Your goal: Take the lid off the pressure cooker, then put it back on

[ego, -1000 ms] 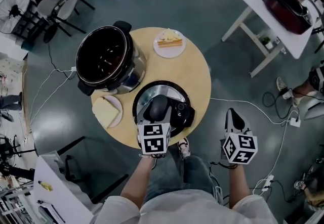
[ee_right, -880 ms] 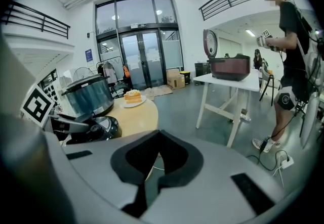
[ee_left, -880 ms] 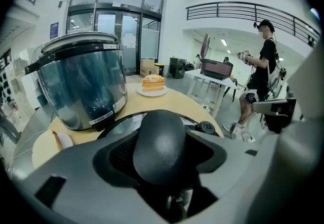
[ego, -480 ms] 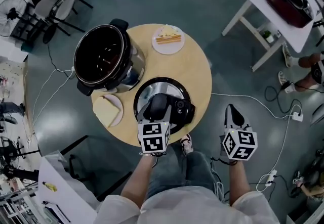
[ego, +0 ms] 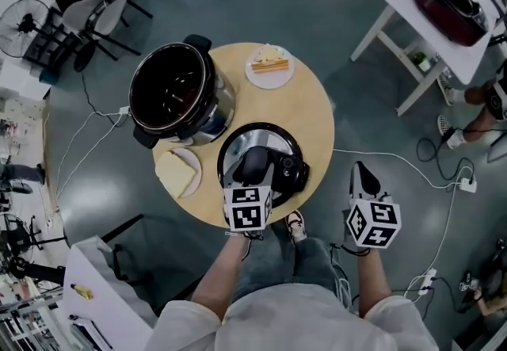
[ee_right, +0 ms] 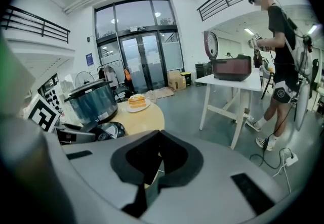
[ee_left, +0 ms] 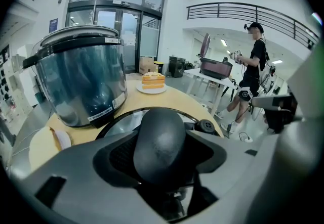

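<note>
On the round wooden table (ego: 313, 116), as the head view shows, the pressure cooker (ego: 174, 88) stands open at the far left with its dark bowl exposed. The lid (ego: 240, 145) is laid flat at the table's near edge, just beside the cooker and to its right. The left gripper (ego: 255, 173) is clenched on the lid's black handle knob. The right gripper (ego: 364, 181) is held off the table to the right, over the floor and well apart from the lid. Removal is judged complete; lifting the lid and seating it back on the cooker is judged to remain. A plate of cake (ego: 268, 66) is set at the far edge, and a plate with a pale slice (ego: 177, 173) at the near left. Around the table, a grey floor, cables (ego: 396, 161), a white side table (ego: 463, 56) and a fan (ego: 22, 24) are noted.

From the left gripper view, the handle knob (ee_left: 161, 142) is seen gripped between both pads. Glass doors (ee_left: 119, 31) and a person (ee_left: 255, 63) are visible far off.

From the right gripper view, the jaws are seen closed together with nothing between them. The round table is seen at the left.
</note>
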Demonstrator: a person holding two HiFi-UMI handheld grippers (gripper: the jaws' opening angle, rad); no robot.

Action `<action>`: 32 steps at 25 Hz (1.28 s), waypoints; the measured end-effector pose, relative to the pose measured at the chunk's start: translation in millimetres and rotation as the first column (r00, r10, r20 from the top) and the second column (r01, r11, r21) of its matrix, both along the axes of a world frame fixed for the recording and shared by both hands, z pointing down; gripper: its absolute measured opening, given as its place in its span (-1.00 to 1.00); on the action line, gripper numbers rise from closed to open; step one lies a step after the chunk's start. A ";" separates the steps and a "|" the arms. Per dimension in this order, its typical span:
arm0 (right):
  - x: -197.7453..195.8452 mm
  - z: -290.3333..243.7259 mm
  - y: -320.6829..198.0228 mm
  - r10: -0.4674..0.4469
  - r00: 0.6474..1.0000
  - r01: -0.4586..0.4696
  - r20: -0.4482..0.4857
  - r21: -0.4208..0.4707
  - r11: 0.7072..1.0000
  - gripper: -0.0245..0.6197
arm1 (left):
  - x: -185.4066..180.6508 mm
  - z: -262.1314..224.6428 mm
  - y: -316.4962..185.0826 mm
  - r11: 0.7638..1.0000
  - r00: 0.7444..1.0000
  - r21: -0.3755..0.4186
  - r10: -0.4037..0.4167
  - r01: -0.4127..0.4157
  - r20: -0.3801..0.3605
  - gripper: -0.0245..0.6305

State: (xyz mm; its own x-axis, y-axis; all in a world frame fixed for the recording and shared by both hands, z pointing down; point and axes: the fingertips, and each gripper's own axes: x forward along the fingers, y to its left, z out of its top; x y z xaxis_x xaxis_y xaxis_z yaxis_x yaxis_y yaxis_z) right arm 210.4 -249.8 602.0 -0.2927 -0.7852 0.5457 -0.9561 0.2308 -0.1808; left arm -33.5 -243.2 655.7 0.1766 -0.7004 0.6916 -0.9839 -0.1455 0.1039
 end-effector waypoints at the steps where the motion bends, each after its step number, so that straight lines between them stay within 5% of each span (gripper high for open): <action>1: 0.3 -4.5 -0.2 0.001 1.000 -0.001 -0.001 0.007 1.000 -0.92 | -0.5 0.2 0.2 1.000 1.000 -0.006 0.000 0.000 0.000 -0.09; 11: 13.3 -42.3 2.0 0.055 0.998 -0.054 -0.014 0.074 0.996 -0.92 | -1.4 -20.2 -0.2 1.000 1.000 -0.020 -0.010 0.009 -0.027 -0.09; 22: 12.9 -88.2 4.3 0.077 0.997 -0.072 -0.023 0.167 0.983 -0.92 | 21.2 -96.4 -0.9 0.991 0.993 0.066 0.121 -0.120 -0.017 -0.09; 32: 27.8 -131.4 2.8 0.128 0.992 -0.124 -0.004 0.244 0.962 -0.92 | 54.3 -176.5 -11.2 0.947 0.959 0.159 0.284 -0.278 -0.010 -0.09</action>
State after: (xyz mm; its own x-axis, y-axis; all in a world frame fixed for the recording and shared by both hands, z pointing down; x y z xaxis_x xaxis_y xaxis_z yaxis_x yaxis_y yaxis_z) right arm 238.2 -247.0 470.5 -0.1741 -0.9246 0.3388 -0.9830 0.1429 -0.1152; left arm 20.8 -254.4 479.2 0.4021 -0.7171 0.5693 -0.8973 -0.4324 0.0890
